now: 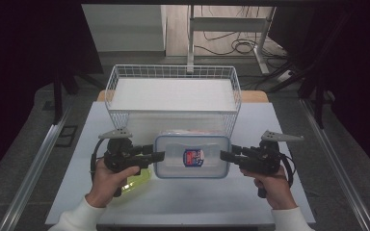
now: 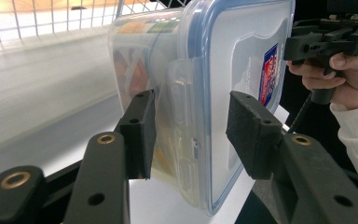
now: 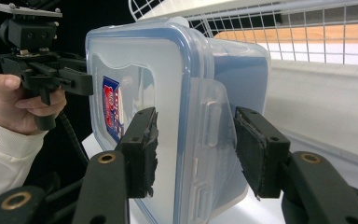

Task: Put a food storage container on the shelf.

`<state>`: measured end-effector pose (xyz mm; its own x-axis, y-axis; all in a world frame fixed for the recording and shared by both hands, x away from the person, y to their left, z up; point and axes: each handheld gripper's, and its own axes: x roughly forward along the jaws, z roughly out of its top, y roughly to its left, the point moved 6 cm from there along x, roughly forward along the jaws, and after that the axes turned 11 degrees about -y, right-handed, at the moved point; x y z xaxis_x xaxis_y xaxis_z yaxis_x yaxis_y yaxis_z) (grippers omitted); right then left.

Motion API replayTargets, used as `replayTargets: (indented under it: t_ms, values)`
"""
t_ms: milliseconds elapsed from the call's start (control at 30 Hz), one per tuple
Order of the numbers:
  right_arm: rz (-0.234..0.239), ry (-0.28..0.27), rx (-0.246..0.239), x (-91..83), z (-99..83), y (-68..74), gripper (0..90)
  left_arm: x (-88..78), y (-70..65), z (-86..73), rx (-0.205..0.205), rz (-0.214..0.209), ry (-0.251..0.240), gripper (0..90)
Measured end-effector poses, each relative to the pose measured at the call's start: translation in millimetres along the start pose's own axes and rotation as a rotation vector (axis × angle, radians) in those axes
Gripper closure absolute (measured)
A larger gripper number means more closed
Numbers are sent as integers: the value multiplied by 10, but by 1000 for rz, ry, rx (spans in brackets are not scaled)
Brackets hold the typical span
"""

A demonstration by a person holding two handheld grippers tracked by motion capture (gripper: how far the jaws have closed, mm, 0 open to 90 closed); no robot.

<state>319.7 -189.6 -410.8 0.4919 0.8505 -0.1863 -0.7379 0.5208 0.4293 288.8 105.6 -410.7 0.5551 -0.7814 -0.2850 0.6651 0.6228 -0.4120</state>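
Mid-frame, our left claw [image 1: 160, 155] and right claw [image 1: 224, 155] clamp the clear, blue-rimmed plastic food box [image 1: 191, 156]; apparently airborne, uneven squeeze could drop it.

- My container [image 1: 191, 156] hides most of a yellow-green thing [image 1: 139, 177] at its eight o'clock.
- Its contents blur behind the cloudy wall [image 2: 137, 65].
- Its label [image 1: 192, 157] is too small to read.

white table [image 1: 183, 197]: wire basket [image 1: 173, 77], yellow-green item [image 1: 139, 179]
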Motion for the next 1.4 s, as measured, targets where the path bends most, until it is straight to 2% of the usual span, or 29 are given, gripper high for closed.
replayTargets:
  t_ms: [400,533,700,767,800,833,933,1067,1133,1267,1400]
  values:
    - [4,-9,-22,133,230,34,509,-59,96,229,1,-3,-21,531]
    - [7,-14,-36,187,363,49,509,-78,121,321,9,-7,-32,531]
    - [12,-22,-47,241,497,58,509,-110,155,503,16,-1,-51,531]
    - [10,-29,-57,292,627,69,509,-123,187,623,23,-2,-60,531]
    - [10,-29,-57,292,627,69,509,-123,187,623,23,-2,-60,531]
    - [12,-36,-68,318,707,77,509,-134,205,708,26,-1,-64,532]
    - [15,-42,-77,358,799,77,509,-143,231,784,35,-5,-68,533]
    - [17,-39,-75,478,961,45,509,-148,348,972,37,-10,-72,535]
    - [17,-38,-76,503,995,39,509,-149,366,999,38,-10,-72,535]
    - [23,-36,-71,637,1157,-10,508,-149,483,1175,44,-12,-68,538]
    - [26,-34,-66,708,1227,-48,508,-139,550,1270,50,-8,-72,539]
